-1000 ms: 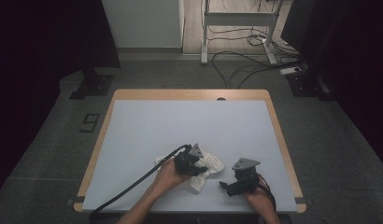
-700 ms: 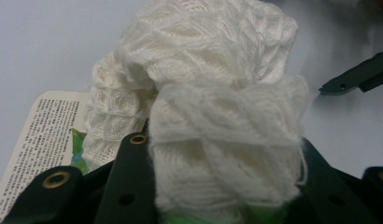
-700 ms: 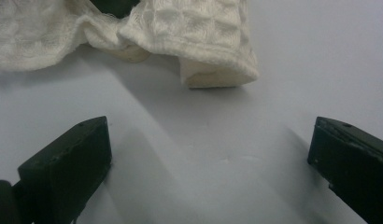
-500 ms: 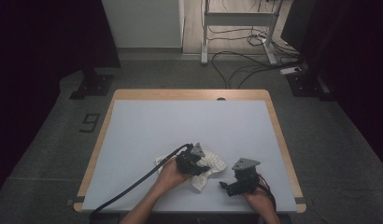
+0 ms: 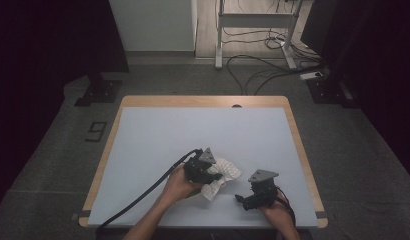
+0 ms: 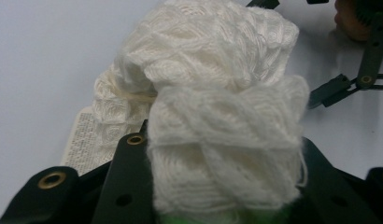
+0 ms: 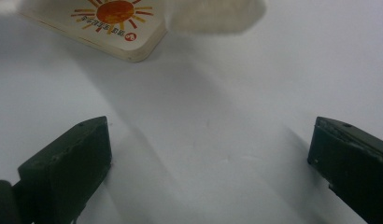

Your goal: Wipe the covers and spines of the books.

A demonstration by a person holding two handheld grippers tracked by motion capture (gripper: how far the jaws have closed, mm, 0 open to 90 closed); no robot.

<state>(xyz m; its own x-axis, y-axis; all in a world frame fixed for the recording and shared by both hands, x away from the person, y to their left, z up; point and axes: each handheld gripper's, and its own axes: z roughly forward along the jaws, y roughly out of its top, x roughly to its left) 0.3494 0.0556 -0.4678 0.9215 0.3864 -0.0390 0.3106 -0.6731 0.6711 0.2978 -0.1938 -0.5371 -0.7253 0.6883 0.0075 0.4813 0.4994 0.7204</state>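
White knitted cloth, bunched, clamped in left gripper jaws, shifted slightly rightward on bench since earlier. Right gripper jaws wide apart, empty. Right gripper view adds sun-printed card beside cloth.

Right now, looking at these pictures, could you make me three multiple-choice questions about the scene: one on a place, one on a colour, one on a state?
1. Where does the white knitted cloth lie?
A. near the person's edge of the table
B. at the far edge
C. on the floor

2. What colour is the sun printed on the card?
A. blue
B. orange
C. green

3. How does the right tool stand?
A. shut on the card
B. shut on the cloth
C. open, with bare table between its jaws

Answers:
1. A, the high view shows it by the left tool.
2. B, the right gripper view shows orange rays.
3. C, its jaws stand wide apart.
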